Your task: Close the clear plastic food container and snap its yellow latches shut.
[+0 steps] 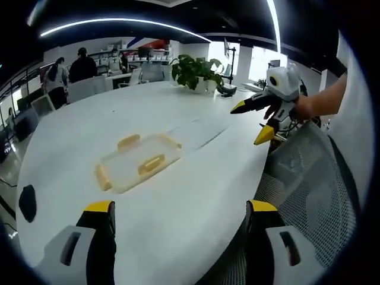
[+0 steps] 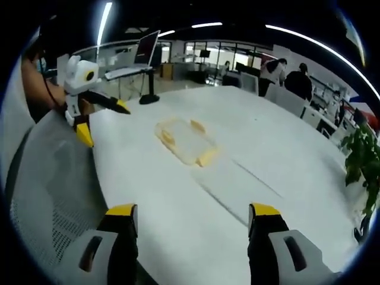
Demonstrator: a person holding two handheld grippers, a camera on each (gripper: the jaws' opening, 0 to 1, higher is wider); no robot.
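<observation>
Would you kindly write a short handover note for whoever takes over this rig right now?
Left gripper: open, holding nothing, held back from the food container.
Right gripper: open, holding nothing, also clear of it.
Container: clear, with yellow latches, lying on the white table, untouched by either gripper. Whether the lid is seated cannot be told.
Done: nothing confirmed.
Left: bring both grippers in, close the lid, snap every latch shut.

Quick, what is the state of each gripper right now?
Left gripper: open, holding nothing, away from the clear plastic food container.
Right gripper: open, holding nothing.
</observation>
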